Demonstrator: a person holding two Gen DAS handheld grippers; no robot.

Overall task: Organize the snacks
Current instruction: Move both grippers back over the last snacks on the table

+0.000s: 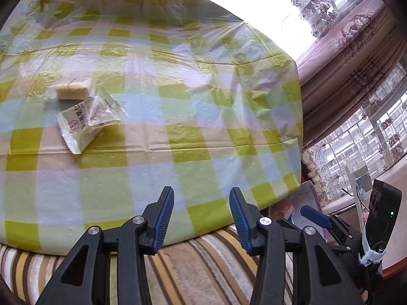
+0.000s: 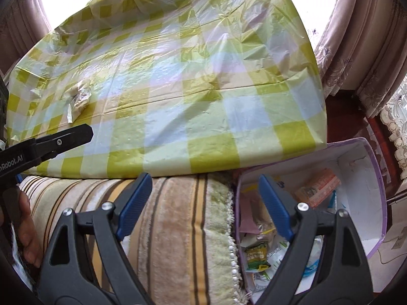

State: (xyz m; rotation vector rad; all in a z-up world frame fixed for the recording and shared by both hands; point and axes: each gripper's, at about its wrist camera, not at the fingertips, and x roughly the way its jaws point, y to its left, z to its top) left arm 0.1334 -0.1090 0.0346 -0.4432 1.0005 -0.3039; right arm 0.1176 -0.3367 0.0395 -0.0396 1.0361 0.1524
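Two wrapped snacks lie at the left of the checked tablecloth (image 1: 203,106): a pale block (image 1: 72,90) and, just in front of it, a white printed packet (image 1: 84,124). The same snacks (image 2: 78,96) appear small and far left in the right wrist view. My left gripper (image 1: 202,216) hovers over the table's near edge, open, with nothing between its blue pads (image 1: 164,218). Over a striped blanket and the edge of a lilac box (image 2: 376,178), my right gripper (image 2: 204,198) stands wide open and holds nothing. The box contains several packets, among them an orange one (image 2: 318,188) and a green one (image 2: 255,256).
A striped plush blanket (image 2: 165,216) lies along the table's front edge. The lilac box sits low at the table's right corner. Patterned curtains (image 1: 356,50) and bright windows close off the right side. A hand (image 2: 25,228) holds the left gripper (image 2: 63,137).
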